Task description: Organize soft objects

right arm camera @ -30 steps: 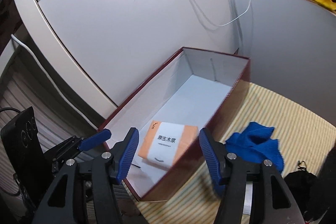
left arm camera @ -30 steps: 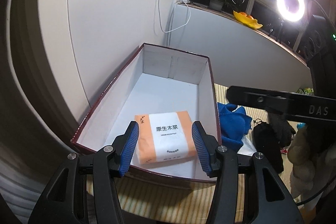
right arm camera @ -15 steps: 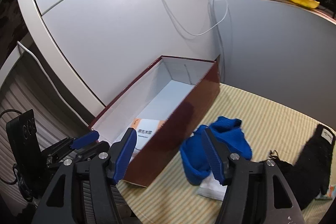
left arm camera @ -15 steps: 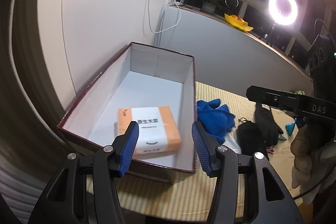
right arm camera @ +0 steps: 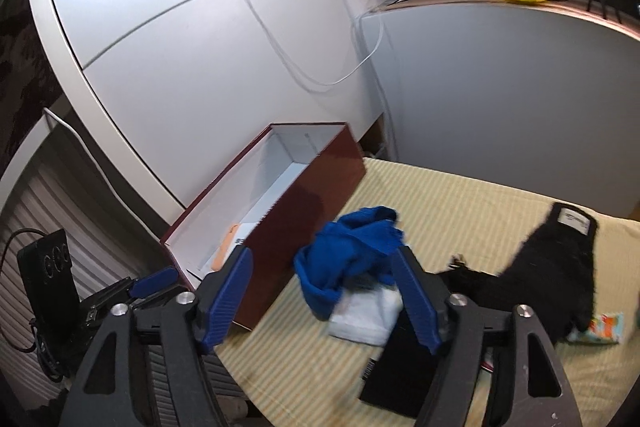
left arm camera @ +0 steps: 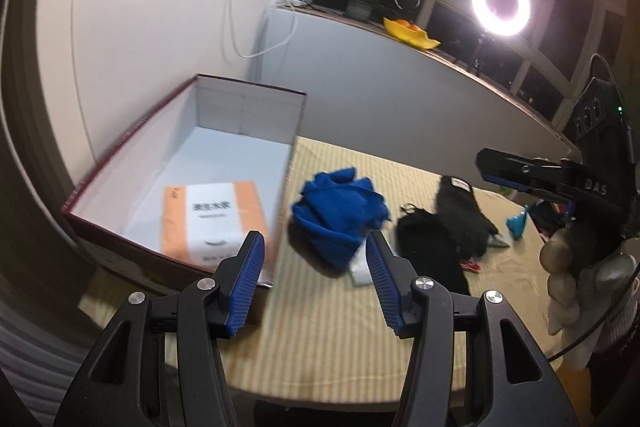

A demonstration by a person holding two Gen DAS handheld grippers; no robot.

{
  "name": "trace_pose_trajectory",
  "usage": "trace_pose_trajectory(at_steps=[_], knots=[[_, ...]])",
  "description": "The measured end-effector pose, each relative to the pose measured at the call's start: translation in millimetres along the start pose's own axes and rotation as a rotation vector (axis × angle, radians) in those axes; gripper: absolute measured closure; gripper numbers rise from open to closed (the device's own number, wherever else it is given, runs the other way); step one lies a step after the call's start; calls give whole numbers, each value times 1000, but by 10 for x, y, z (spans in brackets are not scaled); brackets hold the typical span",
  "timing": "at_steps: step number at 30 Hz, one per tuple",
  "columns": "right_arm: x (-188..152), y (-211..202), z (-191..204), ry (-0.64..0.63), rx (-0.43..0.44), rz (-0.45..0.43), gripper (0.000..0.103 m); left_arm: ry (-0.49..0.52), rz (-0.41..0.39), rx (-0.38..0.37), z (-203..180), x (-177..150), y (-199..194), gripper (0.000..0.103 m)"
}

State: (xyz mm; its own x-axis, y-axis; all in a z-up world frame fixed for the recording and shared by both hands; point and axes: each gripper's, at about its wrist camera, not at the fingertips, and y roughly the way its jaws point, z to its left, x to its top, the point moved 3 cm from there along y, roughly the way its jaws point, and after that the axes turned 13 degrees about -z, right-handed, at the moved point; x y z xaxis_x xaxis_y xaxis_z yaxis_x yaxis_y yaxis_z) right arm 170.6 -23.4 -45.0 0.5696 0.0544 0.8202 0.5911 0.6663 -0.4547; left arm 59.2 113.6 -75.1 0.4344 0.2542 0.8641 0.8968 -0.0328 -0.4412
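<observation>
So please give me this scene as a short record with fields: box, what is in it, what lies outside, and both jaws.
box: red box, open, on the striped cloth
in box: orange tissue pack
outside: blue cloth beside the box, partly over a white pack; black glove further right
left gripper: jaws apart, nothing between them
right gripper: jaws opening, nothing gripped

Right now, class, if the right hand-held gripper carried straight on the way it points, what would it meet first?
Most likely the crumpled blue cloth, which lies between the opening jaws of the right hand-held gripper, on a folded white cloth. Depth is uncertain.
</observation>
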Motion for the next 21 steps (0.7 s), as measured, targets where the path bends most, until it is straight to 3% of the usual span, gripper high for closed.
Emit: trace_pose_trajectory(at_steps=[3,7,21], knots=[[-21,-247,-175,8,-28,-33,15,-2,9,-27,-115,-64,-4,51],[-56,-506,-416,45,-57,-47,14,5,37,-68,-296,-182,48,45],[-438,-1224,-1047,227,-139,-76,14,16,139,-166,-789,-503,305,45]])
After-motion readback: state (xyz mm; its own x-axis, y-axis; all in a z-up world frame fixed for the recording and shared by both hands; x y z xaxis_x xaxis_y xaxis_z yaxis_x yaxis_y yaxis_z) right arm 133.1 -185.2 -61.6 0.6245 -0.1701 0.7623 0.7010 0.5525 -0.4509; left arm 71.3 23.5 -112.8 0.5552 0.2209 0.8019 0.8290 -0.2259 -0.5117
